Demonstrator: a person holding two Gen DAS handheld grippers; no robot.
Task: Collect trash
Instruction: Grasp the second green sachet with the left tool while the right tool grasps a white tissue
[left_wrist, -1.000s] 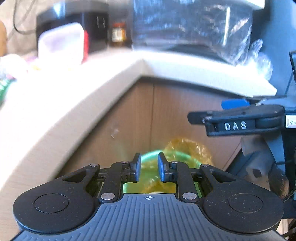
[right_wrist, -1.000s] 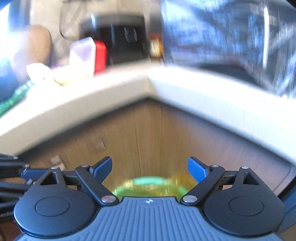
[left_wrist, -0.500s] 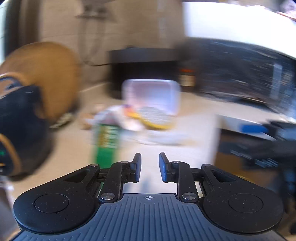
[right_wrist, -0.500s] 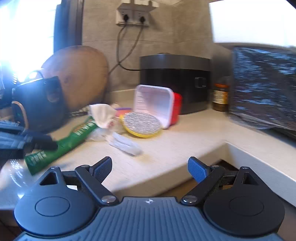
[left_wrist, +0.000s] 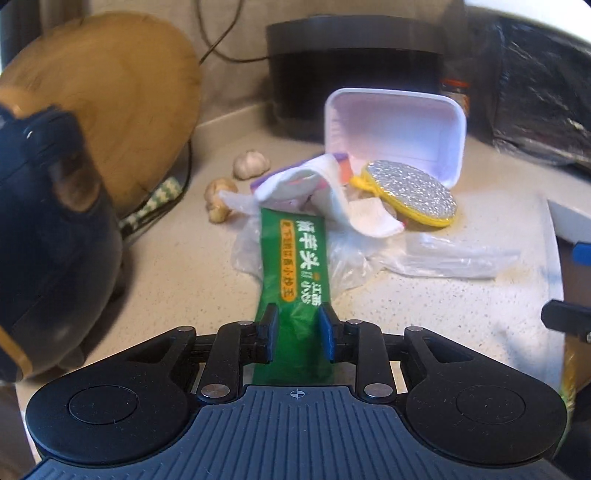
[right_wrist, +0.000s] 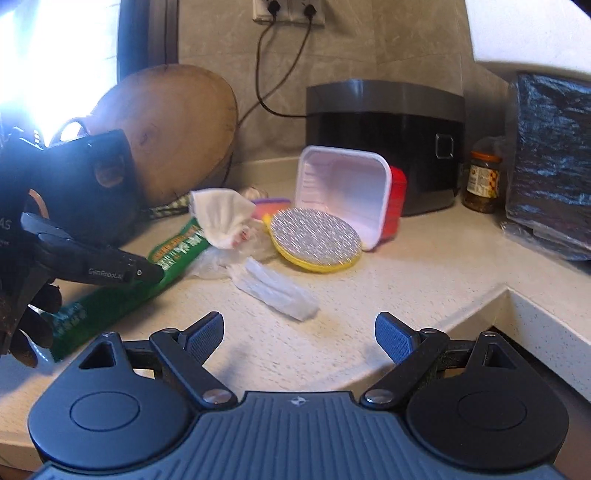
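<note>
A long green wrapper (left_wrist: 295, 266) lies on the beige counter, also seen in the right wrist view (right_wrist: 122, 291). My left gripper (left_wrist: 295, 328) is open with its fingers on either side of the wrapper's near end, not closed on it. Behind it lie a crumpled white tissue (left_wrist: 332, 188), a clear plastic bag (left_wrist: 424, 254), a yellow-rimmed foil lid (left_wrist: 410, 192) and a tipped white tub (left_wrist: 395, 129). My right gripper (right_wrist: 299, 332) is open and empty above the counter, near a rolled plastic scrap (right_wrist: 277, 291).
A black rice cooker (right_wrist: 384, 136), a jar (right_wrist: 482, 181) and a dark foil-wrapped block (right_wrist: 554, 158) stand at the back right. A round wooden board (left_wrist: 110, 96) and a dark kettle (left_wrist: 40, 236) are at the left. Garlic bulbs (left_wrist: 251, 164) lie by the board. The counter edge (right_wrist: 480, 306) drops off at the right.
Both grippers rose from over the bin below the counter to the counter top. My left gripper moved forward and now straddles the green wrapper's end.
</note>
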